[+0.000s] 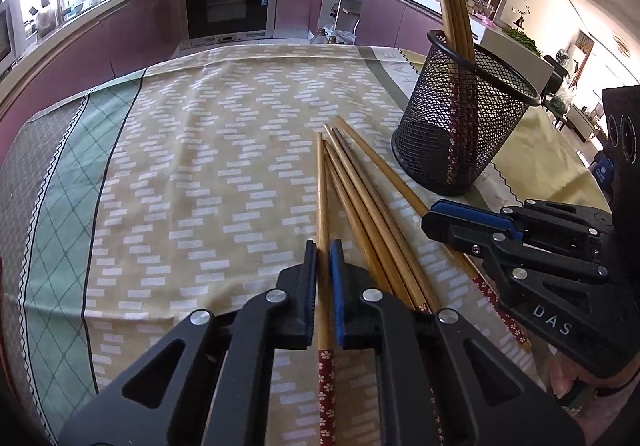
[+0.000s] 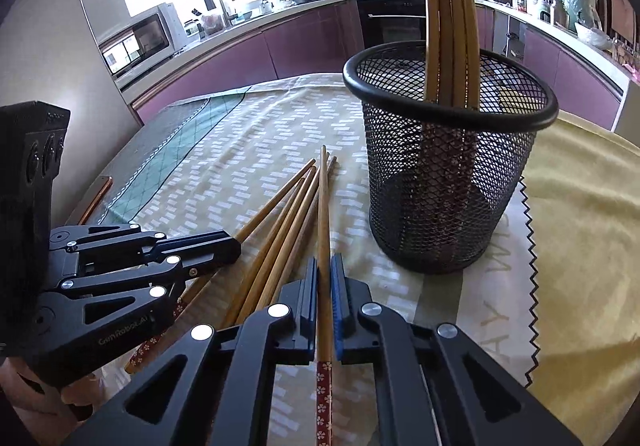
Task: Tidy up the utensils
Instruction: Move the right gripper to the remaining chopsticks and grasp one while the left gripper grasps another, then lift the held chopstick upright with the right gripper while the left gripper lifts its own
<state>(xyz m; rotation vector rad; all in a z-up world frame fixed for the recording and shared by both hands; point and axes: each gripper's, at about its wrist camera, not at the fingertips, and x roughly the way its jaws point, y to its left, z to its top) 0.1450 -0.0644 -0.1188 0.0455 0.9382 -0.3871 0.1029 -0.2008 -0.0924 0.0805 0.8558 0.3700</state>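
Note:
Several wooden chopsticks (image 1: 360, 190) with red flowered ends lie in a loose fan on the patterned tablecloth (image 1: 180, 166). My left gripper (image 1: 324, 258) is shut on the leftmost chopstick (image 1: 321, 198) just above its red end. My right gripper (image 2: 325, 266) is shut on the rightmost chopstick (image 2: 323, 206) in the same way. Each gripper shows in the other's view: the right gripper (image 1: 432, 212) to the right, the left gripper (image 2: 236, 242) to the left. A black mesh holder (image 2: 448, 174) stands just beyond, upright, with several chopsticks (image 2: 448, 6) in it.
A yellow cloth (image 2: 580, 230) with a zigzag edge covers the table right of the holder. Purple kitchen cabinets and an oven (image 1: 228, 2) run behind the table's far edge. A microwave (image 2: 144, 38) sits on the counter at the left.

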